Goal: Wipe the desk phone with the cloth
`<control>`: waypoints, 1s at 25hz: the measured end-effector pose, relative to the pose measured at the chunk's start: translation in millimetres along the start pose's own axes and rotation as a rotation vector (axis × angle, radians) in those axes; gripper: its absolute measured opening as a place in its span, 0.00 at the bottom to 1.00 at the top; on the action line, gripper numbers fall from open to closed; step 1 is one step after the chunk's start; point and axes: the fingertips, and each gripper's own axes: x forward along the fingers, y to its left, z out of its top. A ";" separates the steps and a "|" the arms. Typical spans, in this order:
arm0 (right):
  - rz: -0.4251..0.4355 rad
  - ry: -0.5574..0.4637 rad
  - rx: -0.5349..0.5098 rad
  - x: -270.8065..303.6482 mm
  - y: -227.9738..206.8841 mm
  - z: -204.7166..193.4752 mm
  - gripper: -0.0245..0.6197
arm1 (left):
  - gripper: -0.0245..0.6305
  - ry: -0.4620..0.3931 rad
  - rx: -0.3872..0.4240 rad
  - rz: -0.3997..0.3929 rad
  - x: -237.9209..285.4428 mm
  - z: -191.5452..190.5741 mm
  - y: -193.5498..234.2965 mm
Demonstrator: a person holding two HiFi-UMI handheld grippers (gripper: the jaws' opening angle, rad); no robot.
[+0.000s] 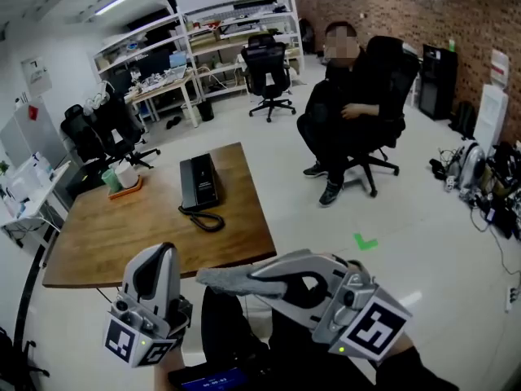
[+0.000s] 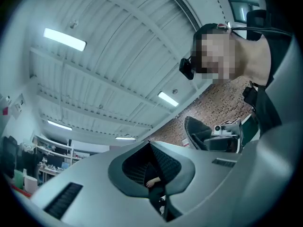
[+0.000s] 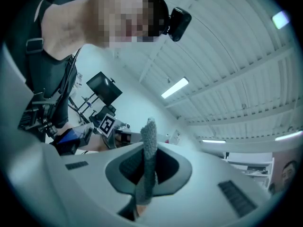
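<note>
Right gripper (image 3: 150, 150) is clamped on the cloth (image 3: 150, 131), a grey strip pinched between the jaws and poking out past the tips, so there's loose fabric free to drag over a surface; in head view it points left across my front, not at the desk. Left gripper (image 1: 165, 252) is closed with nothing in it, its own view shows the jaws meeting with only ceiling and room beyond; it's held low on my left with tips up, looks parked as a spare, maybe to steady the phone later, my guess. Both tools sit on my side of the wooden table (image 1: 98, 243), near its front edge and well short of the job. Desk phone (image 1: 199, 182) lies flat around the table's middle, its coiled cord (image 1: 205, 219) looped on the wood just in front of it, nothing touching either. Wiping not begun by my read; next move needs a reach forward and the cloth end laid flat on the phone. Orange tray (image 1: 130, 191) with cups sits left of the phone, apart from it. Past the table a person (image 1: 342, 112) sits in an office chair (image 1: 391, 72), shelves (image 1: 236, 23) at the back wall
</note>
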 end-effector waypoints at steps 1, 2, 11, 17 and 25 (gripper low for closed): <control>-0.002 0.016 0.007 6.4 -5.4 -10.3 0.08 | 0.02 0.014 -0.007 0.008 0.6 -9.7 15.5; -0.005 0.031 0.015 12.7 -10.8 -20.8 0.08 | 0.02 0.028 -0.010 0.017 0.8 -19.9 31.5; -0.042 0.181 0.008 102.2 -86.1 -131.1 0.08 | 0.02 0.197 -0.064 0.132 7.0 -131.5 203.0; -0.008 0.515 0.051 170.8 -144.9 -259.7 0.08 | 0.03 0.414 -0.140 0.219 17.7 -245.8 314.6; 0.056 0.823 -0.099 284.8 -195.2 -389.5 0.08 | 0.03 0.495 -0.181 0.237 21.1 -303.7 353.8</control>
